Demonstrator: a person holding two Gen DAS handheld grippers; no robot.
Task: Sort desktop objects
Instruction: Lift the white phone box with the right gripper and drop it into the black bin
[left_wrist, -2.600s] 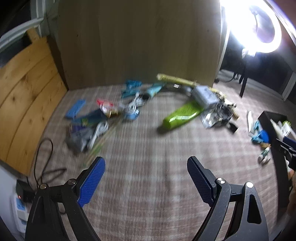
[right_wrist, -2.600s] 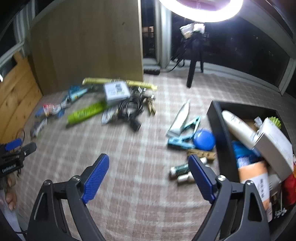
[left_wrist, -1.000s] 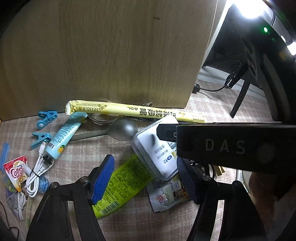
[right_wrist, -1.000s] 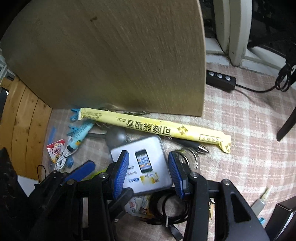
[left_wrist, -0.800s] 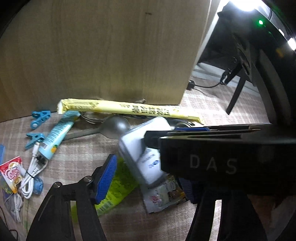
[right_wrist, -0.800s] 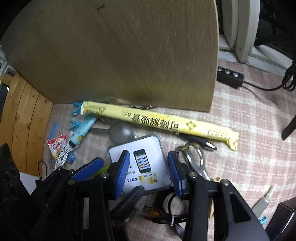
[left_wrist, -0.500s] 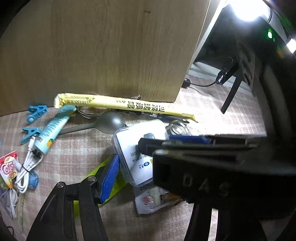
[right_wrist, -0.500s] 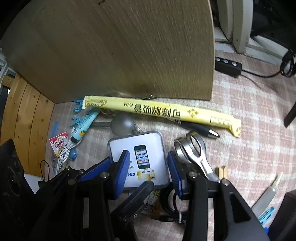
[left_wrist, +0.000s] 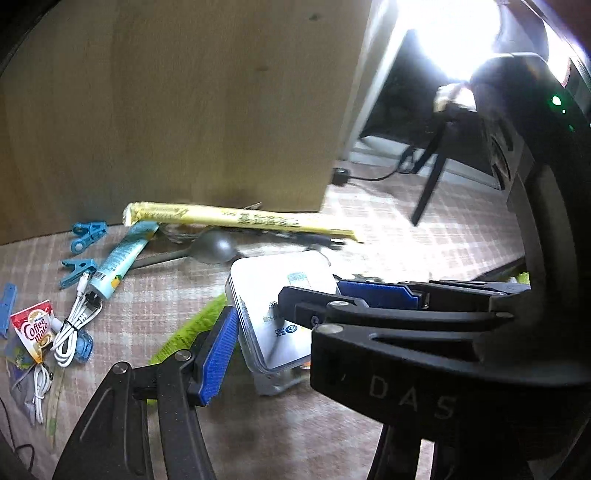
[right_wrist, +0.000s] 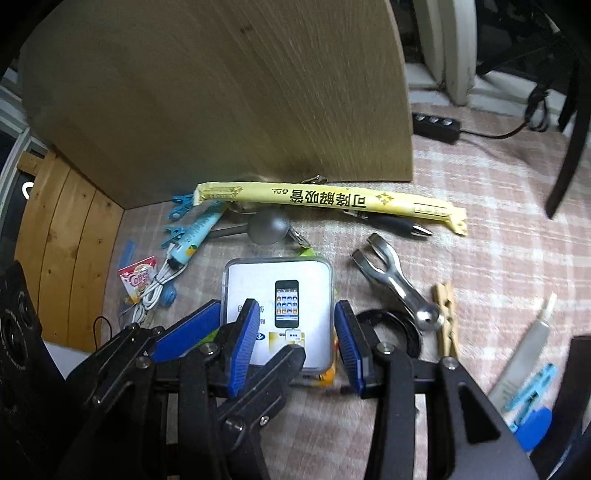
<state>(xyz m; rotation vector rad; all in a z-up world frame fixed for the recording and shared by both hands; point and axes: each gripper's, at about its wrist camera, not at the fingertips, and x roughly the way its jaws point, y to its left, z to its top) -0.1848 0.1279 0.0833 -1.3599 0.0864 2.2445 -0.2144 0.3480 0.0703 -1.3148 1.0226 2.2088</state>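
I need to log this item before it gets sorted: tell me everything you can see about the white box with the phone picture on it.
The white box is flat and rectangular with rounded corners, in a clear plastic shell. Its top bears a smartphone picture, small print and a blue logo. It rests slightly tilted on the green packet and other wrappers, on the checked cloth. The right gripper straddles its near end, blue pads at both sides; the left gripper's fingers cross over it.

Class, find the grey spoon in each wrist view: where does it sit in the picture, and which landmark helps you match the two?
Left wrist: spoon left of centre, below the yellow packet.
Right wrist: spoon upper centre, just under the yellow packet, above the white box.
Shared landmark: the yellow packet along the wooden board.
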